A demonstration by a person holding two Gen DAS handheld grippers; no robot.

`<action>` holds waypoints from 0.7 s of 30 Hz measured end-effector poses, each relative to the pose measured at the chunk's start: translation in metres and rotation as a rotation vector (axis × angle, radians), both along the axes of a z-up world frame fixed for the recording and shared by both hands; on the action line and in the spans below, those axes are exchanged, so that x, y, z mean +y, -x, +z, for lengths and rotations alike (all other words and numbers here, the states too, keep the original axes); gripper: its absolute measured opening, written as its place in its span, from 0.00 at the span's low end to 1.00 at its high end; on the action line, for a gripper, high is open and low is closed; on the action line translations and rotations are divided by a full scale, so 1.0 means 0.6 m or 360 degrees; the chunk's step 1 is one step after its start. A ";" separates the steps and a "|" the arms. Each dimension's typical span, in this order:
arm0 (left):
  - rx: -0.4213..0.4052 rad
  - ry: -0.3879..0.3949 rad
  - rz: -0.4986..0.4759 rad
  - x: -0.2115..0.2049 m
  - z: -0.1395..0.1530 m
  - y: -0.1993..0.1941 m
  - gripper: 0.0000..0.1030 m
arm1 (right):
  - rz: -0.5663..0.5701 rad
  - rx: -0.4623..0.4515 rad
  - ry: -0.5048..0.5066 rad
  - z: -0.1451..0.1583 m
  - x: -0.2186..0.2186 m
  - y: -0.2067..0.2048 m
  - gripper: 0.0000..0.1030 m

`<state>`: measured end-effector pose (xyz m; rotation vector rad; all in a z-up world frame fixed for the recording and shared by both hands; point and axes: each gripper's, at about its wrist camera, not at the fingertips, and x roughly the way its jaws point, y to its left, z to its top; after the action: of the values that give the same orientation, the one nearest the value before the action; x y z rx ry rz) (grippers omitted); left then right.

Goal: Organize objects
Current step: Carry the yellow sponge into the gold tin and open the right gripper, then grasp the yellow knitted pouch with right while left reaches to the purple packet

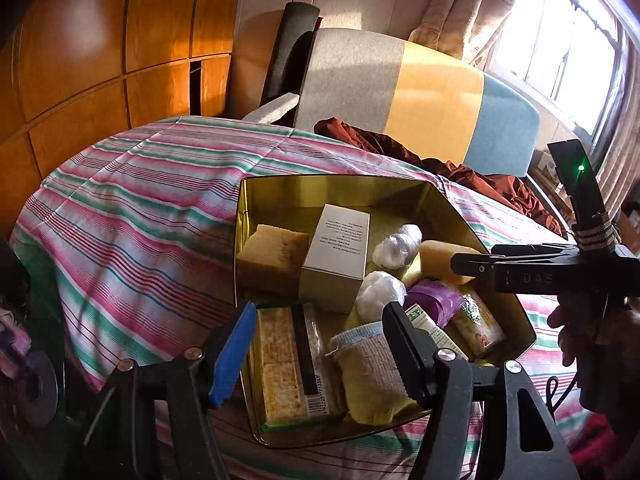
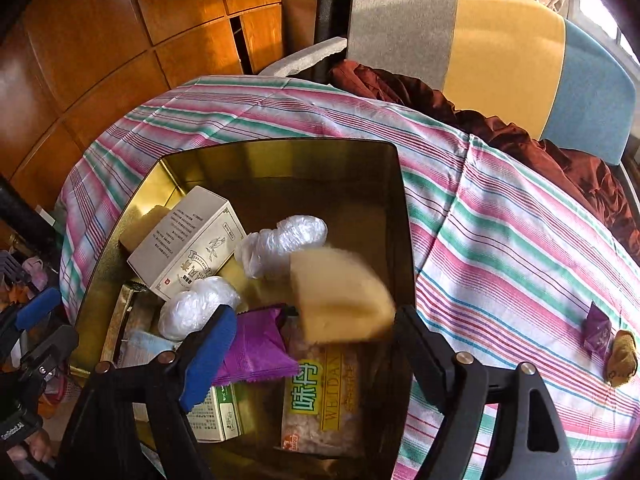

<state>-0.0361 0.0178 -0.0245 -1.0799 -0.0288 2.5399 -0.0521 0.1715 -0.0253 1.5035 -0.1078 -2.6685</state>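
While the right gripper (image 2: pixel 308 344) is hovering, jaws apart, a blurred yellow sponge (image 2: pixel 340 296) is dropping into the gold tin (image 2: pixel 280 152) (nearly full); it may be bouncing out. Left gripper (image 1: pixel 316 344) jaws are gaping, empty.

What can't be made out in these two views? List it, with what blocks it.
1. Right wrist view: the yellow sponge is motion-blurred, so whether it touches the right gripper cannot be told.
2. Right wrist view: the green-and-white box is half hidden behind the blue finger pad.
3. Right wrist view: the brown item on the bedspread is too small and warped near the rim to identify.
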 end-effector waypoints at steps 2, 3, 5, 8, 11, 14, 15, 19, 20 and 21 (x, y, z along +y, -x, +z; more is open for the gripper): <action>0.0008 0.0009 -0.0020 0.006 0.002 -0.003 0.65 | -0.0022 0.0017 0.0010 0.005 0.015 -0.016 0.80; 0.0009 0.0015 -0.0029 0.009 0.003 -0.003 0.65 | -0.0039 0.0024 0.0013 0.009 0.024 -0.024 0.80; 0.0014 0.0022 -0.0043 0.016 0.006 -0.005 0.65 | -0.0075 0.0041 0.0012 0.015 0.045 -0.043 0.80; 0.0018 0.0041 -0.0075 0.029 0.009 -0.006 0.65 | -0.0151 0.0055 -0.0003 0.023 0.085 -0.071 0.80; 0.0032 0.0063 -0.0120 0.049 0.015 -0.009 0.66 | -0.0258 0.0059 -0.0020 0.028 0.135 -0.096 0.81; 0.0053 0.0079 -0.0173 0.073 0.024 -0.013 0.67 | -0.0392 0.0053 -0.0034 0.029 0.189 -0.118 0.81; 0.0064 0.0082 -0.0197 0.082 0.028 -0.016 0.67 | -0.0456 0.0039 -0.0054 0.029 0.207 -0.124 0.81; 0.0108 0.0095 -0.0301 0.121 0.046 -0.025 0.68 | -0.0670 0.0024 -0.0024 0.029 0.285 -0.151 0.81; 0.0117 0.0098 -0.0326 0.131 0.049 -0.028 0.68 | -0.0716 0.0022 -0.0021 0.029 0.302 -0.157 0.81; 0.0127 0.0104 -0.0350 0.142 0.052 -0.030 0.68 | -0.0756 0.0022 -0.0027 0.030 0.317 -0.164 0.81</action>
<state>-0.0184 0.1028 0.0069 -0.9483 0.1855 2.3967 0.0466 0.3616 -0.0073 1.6359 -0.5017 -3.0368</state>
